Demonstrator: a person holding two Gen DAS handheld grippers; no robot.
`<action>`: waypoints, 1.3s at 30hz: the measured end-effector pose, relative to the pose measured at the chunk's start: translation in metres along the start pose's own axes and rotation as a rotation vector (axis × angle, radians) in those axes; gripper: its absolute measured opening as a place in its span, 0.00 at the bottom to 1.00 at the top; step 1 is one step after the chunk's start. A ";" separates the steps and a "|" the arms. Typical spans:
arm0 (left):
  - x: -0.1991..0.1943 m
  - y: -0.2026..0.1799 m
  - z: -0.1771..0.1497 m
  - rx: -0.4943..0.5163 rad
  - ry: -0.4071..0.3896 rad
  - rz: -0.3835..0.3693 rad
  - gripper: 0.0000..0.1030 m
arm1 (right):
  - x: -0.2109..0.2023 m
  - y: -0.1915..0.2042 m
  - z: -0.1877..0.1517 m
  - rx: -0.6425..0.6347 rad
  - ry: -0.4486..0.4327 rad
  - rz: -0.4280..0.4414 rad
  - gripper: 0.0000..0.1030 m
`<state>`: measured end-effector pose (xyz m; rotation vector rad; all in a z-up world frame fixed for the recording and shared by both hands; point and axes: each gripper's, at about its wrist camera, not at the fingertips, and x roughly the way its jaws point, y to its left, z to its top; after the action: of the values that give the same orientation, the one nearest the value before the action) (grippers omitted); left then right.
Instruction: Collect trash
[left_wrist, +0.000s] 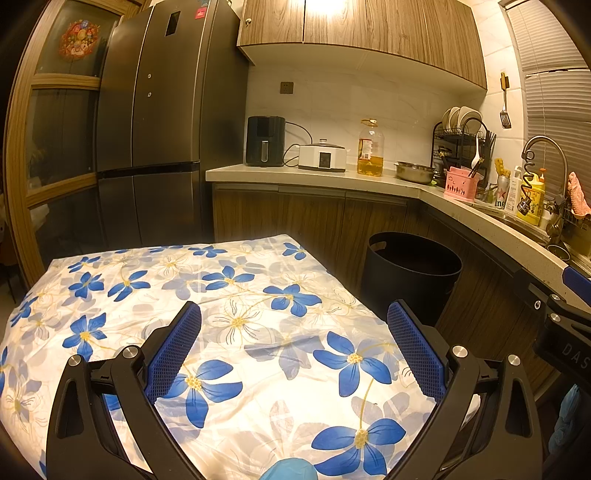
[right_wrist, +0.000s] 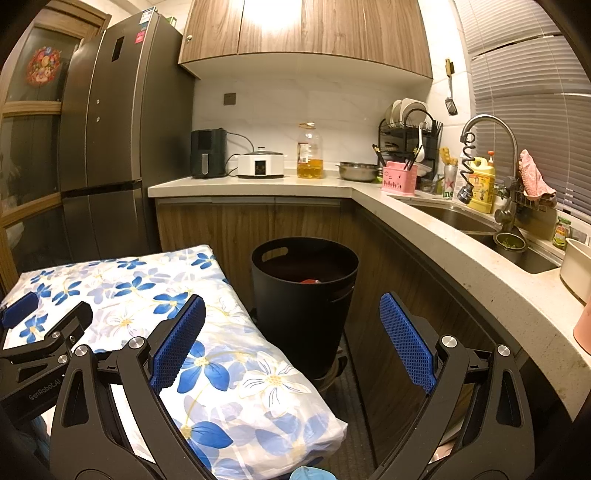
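Note:
A black round trash bin (right_wrist: 304, 295) stands on the floor between the table and the cabinets; a red scrap (right_wrist: 310, 281) lies inside it. In the left wrist view the trash bin (left_wrist: 410, 273) sits past the table's far right corner. My left gripper (left_wrist: 293, 332) hovers open over the flowered tablecloth (left_wrist: 229, 295) with nothing between its blue pads. The right gripper (right_wrist: 291, 325) is open and empty, pointing at the bin from above the table's right edge. No loose trash shows on the tablecloth (right_wrist: 122, 288). The left gripper (right_wrist: 44, 325) also appears at the left edge of the right wrist view.
An L-shaped counter (right_wrist: 258, 182) carries an air fryer (right_wrist: 207, 153), a white cooker (right_wrist: 260, 162), an oil bottle (right_wrist: 309, 151), a steel bowl (right_wrist: 358, 170), a pink caddy (right_wrist: 399, 178) and a dish rack (right_wrist: 408, 133). The sink (right_wrist: 480, 229) lies to the right. A tall fridge (left_wrist: 162, 122) stands behind the table.

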<state>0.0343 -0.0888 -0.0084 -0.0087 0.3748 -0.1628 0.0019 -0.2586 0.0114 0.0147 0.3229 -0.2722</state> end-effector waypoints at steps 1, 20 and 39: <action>0.000 0.000 0.000 0.000 0.000 0.000 0.94 | 0.000 0.000 0.000 0.000 0.000 0.000 0.91; 0.000 0.001 0.000 -0.001 0.001 -0.001 0.94 | 0.000 0.002 0.001 -0.001 0.000 0.003 0.91; -0.005 -0.007 -0.003 0.018 -0.012 -0.004 0.85 | 0.000 0.002 0.000 -0.001 -0.002 0.001 0.91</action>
<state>0.0275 -0.0951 -0.0096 0.0070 0.3616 -0.1695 0.0026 -0.2563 0.0117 0.0139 0.3214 -0.2709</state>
